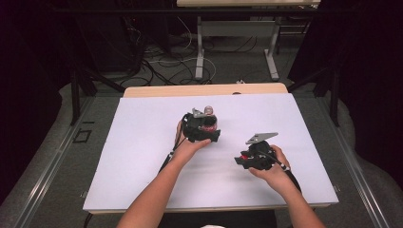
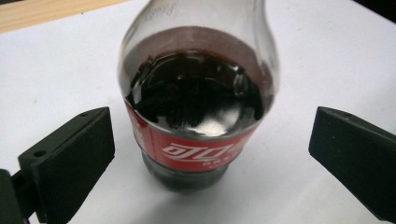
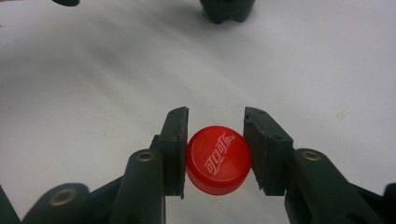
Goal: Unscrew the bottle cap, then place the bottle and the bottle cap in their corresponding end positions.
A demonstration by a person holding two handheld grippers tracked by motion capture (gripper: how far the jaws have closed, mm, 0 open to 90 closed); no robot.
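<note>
A cola bottle (image 2: 196, 102) with dark drink and a red label stands upright on the white mat, its neck open at the top (image 1: 207, 111). My left gripper (image 2: 210, 154) is open, its two black pads wide apart on either side of the bottle without touching it. In the high view the left gripper (image 1: 202, 127) sits just in front of the bottle. My right gripper (image 3: 215, 156) is shut on a red bottle cap (image 3: 218, 159), held low over the mat; in the high view this gripper (image 1: 243, 159) is to the right of the bottle. The bottle's base (image 3: 228, 10) shows far off.
The white mat (image 1: 142, 142) covers the table, with a wooden strip (image 1: 204, 90) along its far edge. Beyond the table are cables, table legs (image 1: 199, 47) and dark curtains. Both forearms come in from the near edge.
</note>
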